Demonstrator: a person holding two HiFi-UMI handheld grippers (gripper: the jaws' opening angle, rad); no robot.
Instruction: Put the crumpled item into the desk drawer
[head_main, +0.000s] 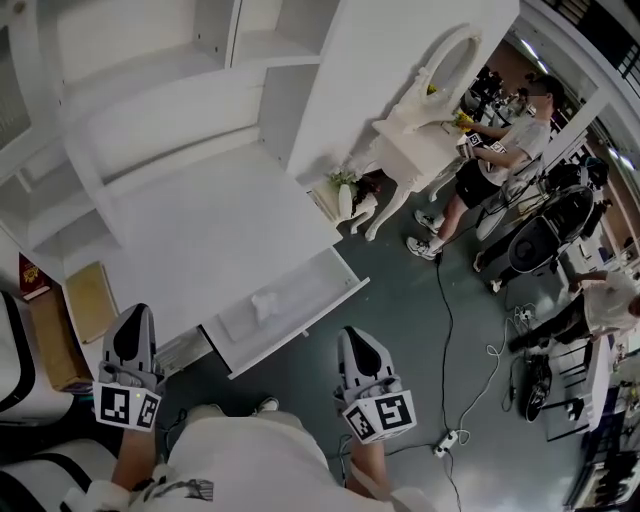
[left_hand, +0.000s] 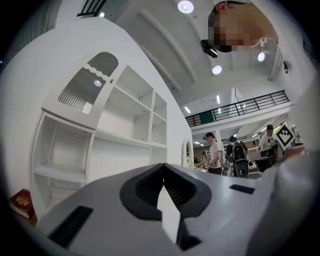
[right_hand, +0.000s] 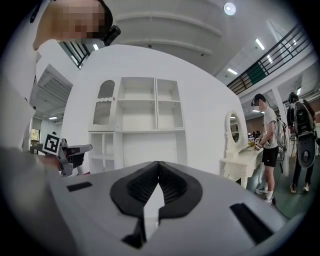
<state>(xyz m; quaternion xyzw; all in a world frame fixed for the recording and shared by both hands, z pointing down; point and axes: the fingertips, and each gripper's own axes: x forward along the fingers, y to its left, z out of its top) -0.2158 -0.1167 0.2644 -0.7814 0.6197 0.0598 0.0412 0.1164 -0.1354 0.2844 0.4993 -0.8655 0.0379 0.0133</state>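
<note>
The white desk (head_main: 210, 240) has its drawer (head_main: 318, 283) pulled out toward me. A crumpled white item (head_main: 268, 301) lies inside the drawer, near its middle. My left gripper (head_main: 137, 312) hovers over the desk's near left corner, jaws shut and empty. My right gripper (head_main: 351, 333) hangs over the floor just in front of the drawer's right end, also shut and empty. In the left gripper view the left gripper (left_hand: 162, 165) has its jaws meeting at the tips with nothing between them. In the right gripper view the right gripper (right_hand: 158, 163) looks the same, aimed at the shelf unit (right_hand: 137, 117).
A white shelf unit (head_main: 150, 90) rises at the desk's back. A red book (head_main: 30, 277) and a tan pad (head_main: 90, 300) lie at the left. A white dressing table (head_main: 420, 140) with a person (head_main: 495, 160) stands at the right. A cable and power strip (head_main: 448, 440) lie on the floor.
</note>
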